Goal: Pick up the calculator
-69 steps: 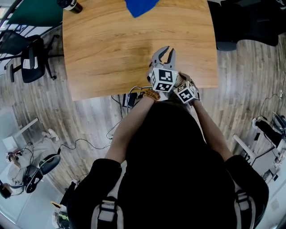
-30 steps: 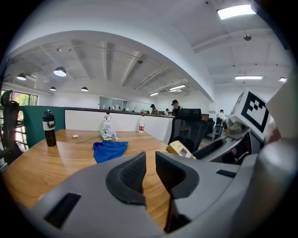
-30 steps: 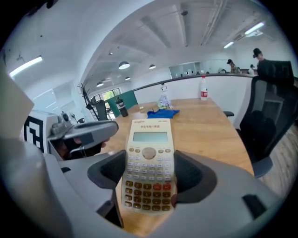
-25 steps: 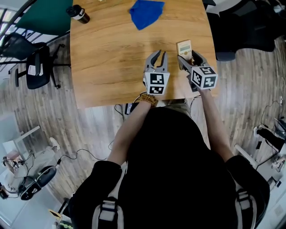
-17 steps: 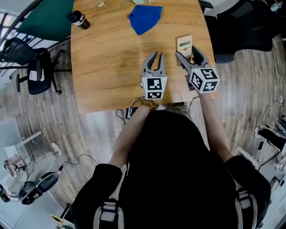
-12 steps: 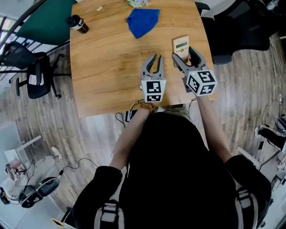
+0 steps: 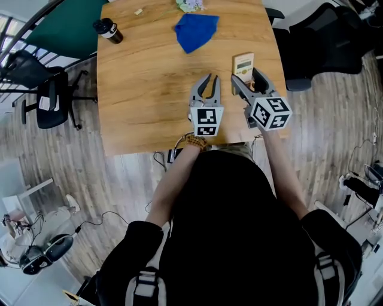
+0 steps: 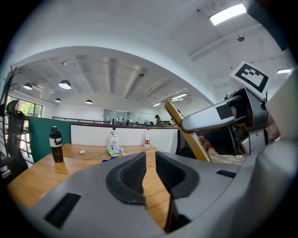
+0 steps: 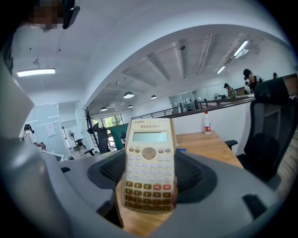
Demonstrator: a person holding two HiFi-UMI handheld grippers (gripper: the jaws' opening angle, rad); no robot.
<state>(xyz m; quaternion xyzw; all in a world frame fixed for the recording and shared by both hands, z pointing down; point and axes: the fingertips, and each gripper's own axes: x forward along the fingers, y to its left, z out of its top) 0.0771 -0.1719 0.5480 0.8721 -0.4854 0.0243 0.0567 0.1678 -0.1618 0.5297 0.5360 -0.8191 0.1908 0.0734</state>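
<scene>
The cream calculator stands upright between the jaws of my right gripper, lifted off the wooden table near its right edge. In the right gripper view its keys and screen face the camera, and both pads press its long sides, so the right gripper is shut on the calculator. My left gripper hovers just left of it, pointing the same way. Its jaws stand a narrow gap apart with nothing between them. From the left gripper view the calculator shows edge-on.
A blue cloth lies at the table's far middle, with a crumpled bundle behind it. A dark bottle stands at the far left corner. Office chairs sit left and right of the table.
Earlier both grippers were huddled together at the table's near edge. Now they are apart and farther in, the right one holding the calculator and raised a little over the last second.
</scene>
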